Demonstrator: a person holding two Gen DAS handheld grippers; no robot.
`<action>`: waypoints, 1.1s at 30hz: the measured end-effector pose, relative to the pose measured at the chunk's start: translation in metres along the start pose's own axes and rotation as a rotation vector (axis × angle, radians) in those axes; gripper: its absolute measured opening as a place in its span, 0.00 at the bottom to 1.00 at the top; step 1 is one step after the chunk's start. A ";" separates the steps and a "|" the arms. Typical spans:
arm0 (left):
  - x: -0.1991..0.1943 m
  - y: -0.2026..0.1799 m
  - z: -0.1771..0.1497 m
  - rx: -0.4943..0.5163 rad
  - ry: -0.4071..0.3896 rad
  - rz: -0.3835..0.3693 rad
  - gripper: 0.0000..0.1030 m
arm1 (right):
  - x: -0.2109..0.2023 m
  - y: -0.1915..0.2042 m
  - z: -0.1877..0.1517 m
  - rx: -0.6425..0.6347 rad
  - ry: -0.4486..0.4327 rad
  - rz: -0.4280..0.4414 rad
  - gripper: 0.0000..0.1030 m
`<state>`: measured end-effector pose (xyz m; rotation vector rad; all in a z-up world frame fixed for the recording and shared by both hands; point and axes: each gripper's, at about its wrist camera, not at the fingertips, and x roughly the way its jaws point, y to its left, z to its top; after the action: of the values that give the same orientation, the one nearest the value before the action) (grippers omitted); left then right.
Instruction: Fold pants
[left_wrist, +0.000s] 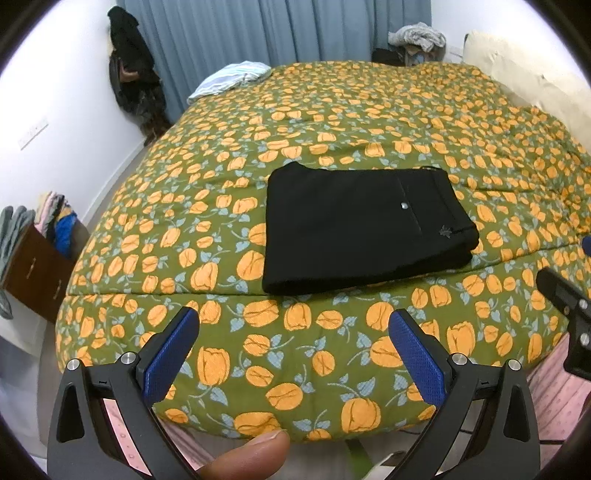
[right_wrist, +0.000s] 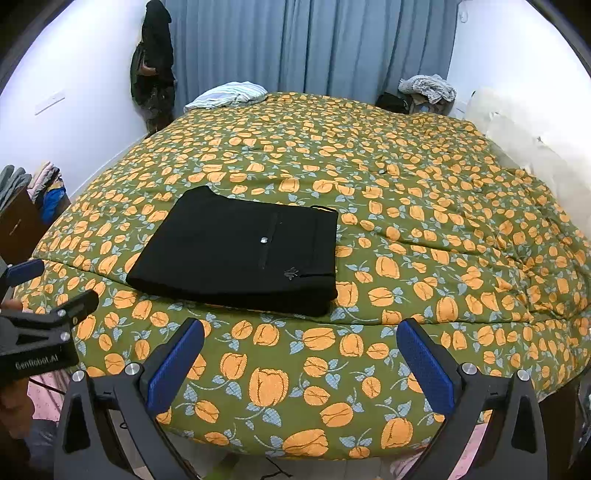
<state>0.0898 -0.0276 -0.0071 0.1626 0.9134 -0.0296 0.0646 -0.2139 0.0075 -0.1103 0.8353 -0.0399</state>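
Folded black pants (left_wrist: 364, 225) flat on bed (left_wrist: 332, 122) with tulip-print quilt. Blue curtain (right_wrist: 314, 44) behind, white walls. Left gripper (left_wrist: 293, 325) and right gripper (right_wrist: 300, 334): fingers spread, empty, short of pants.

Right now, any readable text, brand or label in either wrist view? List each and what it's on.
"GenRobot.AI": white print on the black body of the left gripper, seen at the left edge of the right wrist view.
Small pale emblem on the folded black pants: a motif, not letters.
White plate on the left wall: too small to read.
Nothing else legible.
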 end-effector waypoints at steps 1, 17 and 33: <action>0.001 -0.001 0.000 0.002 0.004 0.000 0.99 | 0.000 0.000 0.000 -0.003 -0.001 -0.006 1.00; 0.008 0.002 -0.001 -0.016 0.040 -0.014 0.99 | 0.003 0.008 0.000 -0.042 -0.011 -0.033 1.00; -0.009 -0.004 0.004 -0.003 0.003 -0.022 0.99 | -0.008 0.007 -0.001 -0.021 -0.034 0.025 1.00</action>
<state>0.0873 -0.0321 0.0017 0.1502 0.9184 -0.0487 0.0585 -0.2063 0.0118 -0.1200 0.8030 -0.0055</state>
